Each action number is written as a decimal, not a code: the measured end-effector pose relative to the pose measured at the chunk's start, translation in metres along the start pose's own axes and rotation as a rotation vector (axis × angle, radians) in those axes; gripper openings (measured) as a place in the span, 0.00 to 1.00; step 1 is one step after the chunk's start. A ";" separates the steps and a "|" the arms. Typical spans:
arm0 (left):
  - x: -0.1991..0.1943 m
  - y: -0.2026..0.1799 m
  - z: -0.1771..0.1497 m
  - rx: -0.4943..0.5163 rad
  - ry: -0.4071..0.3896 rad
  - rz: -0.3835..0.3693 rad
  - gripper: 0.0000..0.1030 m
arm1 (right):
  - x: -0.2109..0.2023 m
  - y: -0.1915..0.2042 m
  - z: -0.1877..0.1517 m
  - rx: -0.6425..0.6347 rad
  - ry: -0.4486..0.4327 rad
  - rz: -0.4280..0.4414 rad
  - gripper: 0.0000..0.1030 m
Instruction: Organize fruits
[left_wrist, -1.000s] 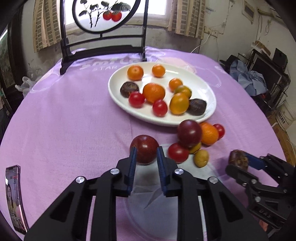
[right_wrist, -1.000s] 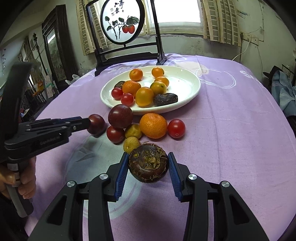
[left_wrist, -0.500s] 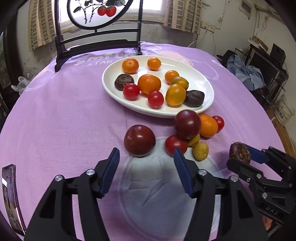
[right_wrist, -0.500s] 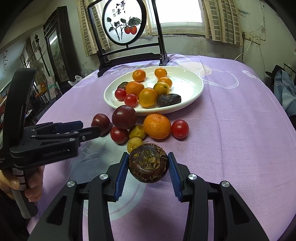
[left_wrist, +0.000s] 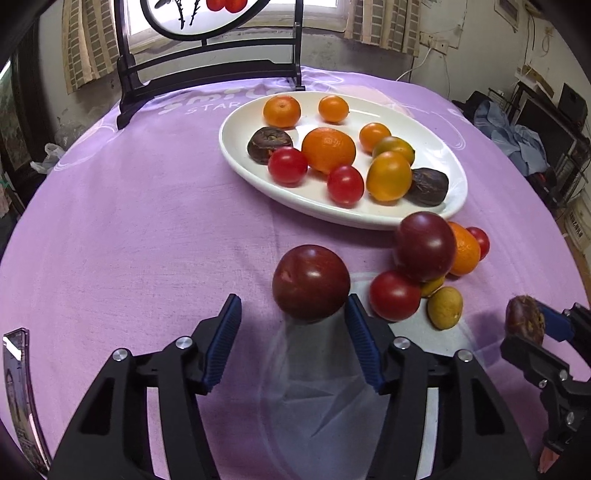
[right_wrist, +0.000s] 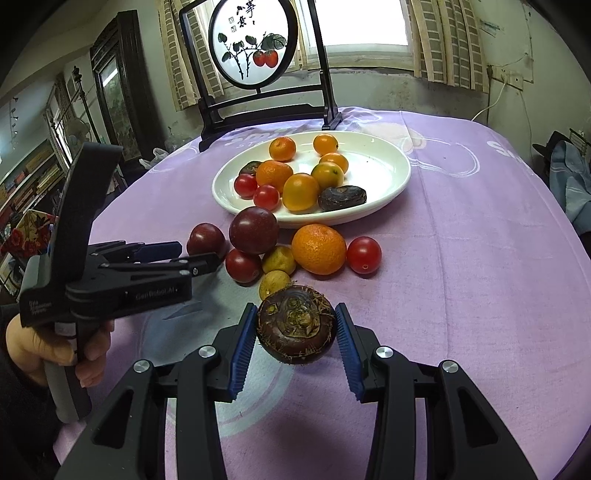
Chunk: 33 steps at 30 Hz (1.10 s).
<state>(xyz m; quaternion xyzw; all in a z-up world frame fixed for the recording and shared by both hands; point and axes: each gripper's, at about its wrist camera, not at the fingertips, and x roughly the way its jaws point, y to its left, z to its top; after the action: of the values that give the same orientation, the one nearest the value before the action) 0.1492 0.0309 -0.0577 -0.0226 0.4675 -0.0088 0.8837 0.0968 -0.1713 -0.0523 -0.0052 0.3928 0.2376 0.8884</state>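
A white oval plate (left_wrist: 454, 173) holds several oranges, cherry tomatoes and dark chestnuts on the purple cloth; it also shows in the right wrist view (right_wrist: 399, 173). My left gripper (left_wrist: 291, 314) is open, its jaws either side of a dark red plum (left_wrist: 311, 282) that rests on the cloth. My right gripper (right_wrist: 295, 326) is shut on a brown water chestnut (right_wrist: 296, 325) held above the cloth; it also shows in the left wrist view (left_wrist: 524, 319). A loose cluster lies in front of the plate: a second plum (left_wrist: 424, 245), an orange (right_wrist: 318, 248), tomatoes and small yellow fruits.
A black wooden stand with a round painted panel (right_wrist: 255, 44) stands behind the plate at the table's far edge. A phone (left_wrist: 18, 387) lies near the left edge. A pale printed patch on the cloth (left_wrist: 314, 387) lies under my left gripper.
My left gripper opened and let go of the dark red plum, which now rests on the cloth. The right gripper still holds the water chestnut, nearly still.
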 end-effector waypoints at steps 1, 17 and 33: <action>0.001 0.000 0.001 -0.005 0.003 -0.004 0.56 | 0.000 0.000 0.000 -0.001 0.002 0.001 0.42; -0.006 -0.022 0.002 0.074 -0.004 0.006 0.34 | 0.003 -0.002 0.000 0.003 0.006 -0.005 0.42; -0.056 -0.017 0.005 0.049 -0.075 -0.073 0.34 | -0.011 -0.002 0.007 0.038 -0.043 0.021 0.42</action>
<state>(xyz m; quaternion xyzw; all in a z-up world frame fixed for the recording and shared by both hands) 0.1222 0.0166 -0.0074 -0.0181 0.4323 -0.0517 0.9001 0.0960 -0.1757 -0.0406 0.0207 0.3782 0.2395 0.8940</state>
